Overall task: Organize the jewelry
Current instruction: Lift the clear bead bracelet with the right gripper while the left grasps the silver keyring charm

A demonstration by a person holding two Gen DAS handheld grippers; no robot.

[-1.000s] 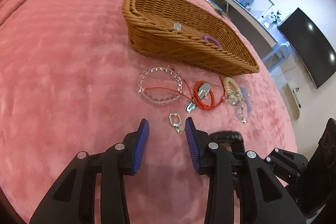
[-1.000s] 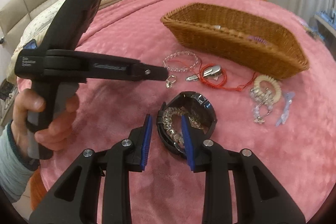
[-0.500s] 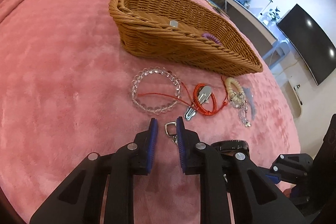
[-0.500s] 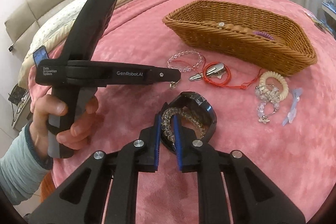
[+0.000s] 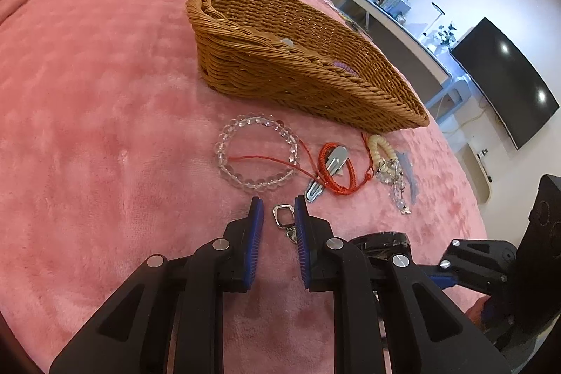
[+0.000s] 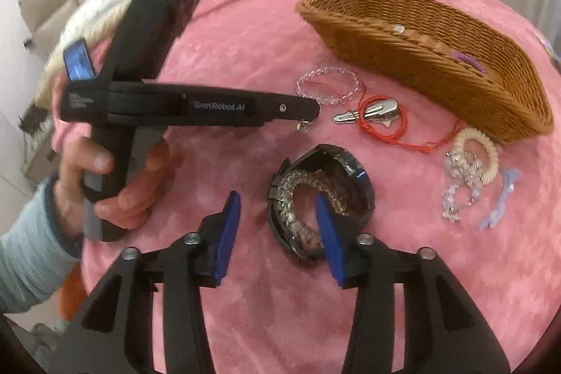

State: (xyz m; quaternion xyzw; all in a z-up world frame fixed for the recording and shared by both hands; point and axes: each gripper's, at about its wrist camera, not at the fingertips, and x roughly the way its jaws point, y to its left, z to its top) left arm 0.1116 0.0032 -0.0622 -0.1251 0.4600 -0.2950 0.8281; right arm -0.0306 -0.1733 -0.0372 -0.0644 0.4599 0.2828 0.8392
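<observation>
A small silver clasp charm (image 5: 283, 216) sits between the blue pads of my left gripper (image 5: 278, 211), touching the right pad; in the right wrist view it hangs at the gripper's tip (image 6: 303, 126). My right gripper (image 6: 277, 202) is open over a black bracelet holding a clear bead bracelet (image 6: 317, 188), its right pad inside the ring. A wicker basket (image 5: 298, 72) stands behind, holding a purple hair tie (image 5: 345, 67) and a silver piece.
On the pink blanket (image 5: 87, 128) lie a clear bead bracelet (image 5: 257, 156), a red cord with a silver hair clip (image 5: 333, 163), a cream coil hair tie (image 5: 382, 146), crystal charms and a pale blue clip (image 6: 498, 202).
My left gripper closed in around the silver charm, then widened slightly and it now hangs from the tip. My right gripper closed on the bead bracelet, then opened wide again.
</observation>
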